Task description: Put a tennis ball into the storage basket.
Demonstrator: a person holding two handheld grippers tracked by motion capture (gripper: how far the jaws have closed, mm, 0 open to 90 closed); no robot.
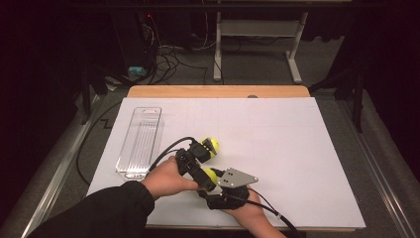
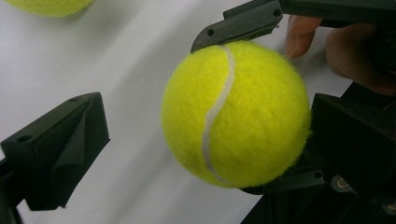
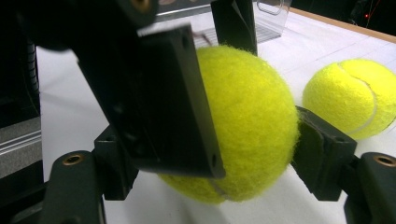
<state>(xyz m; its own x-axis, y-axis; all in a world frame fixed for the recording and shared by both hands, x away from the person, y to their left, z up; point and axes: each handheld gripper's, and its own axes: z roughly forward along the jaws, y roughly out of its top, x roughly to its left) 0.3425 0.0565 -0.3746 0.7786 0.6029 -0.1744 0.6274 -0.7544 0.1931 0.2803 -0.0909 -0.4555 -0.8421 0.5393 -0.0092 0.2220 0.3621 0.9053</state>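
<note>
A yellow tennis ball [image 2: 243,116] hangs just above the white table sheet [image 1: 277,144], near the front edge. My right gripper [image 3: 217,154] is shut on this ball [image 3: 254,116], one jaw on each side of it. My left gripper [image 2: 210,130] stands open around the same ball [image 1: 210,175]; its left jaw is clearly apart from the felt, its right jaw close beside it. In the high view the left gripper [image 1: 203,178] comes in from the left and the right gripper [image 1: 219,185] from below. A second tennis ball [image 1: 210,145] lies on the sheet just beyond.
A long clear plastic tray [image 1: 141,141] lies on the left part of the sheet. The second ball [image 3: 350,98] rests close to the right of the held one. The wooden table edge [image 1: 218,91] runs along the far side.
</note>
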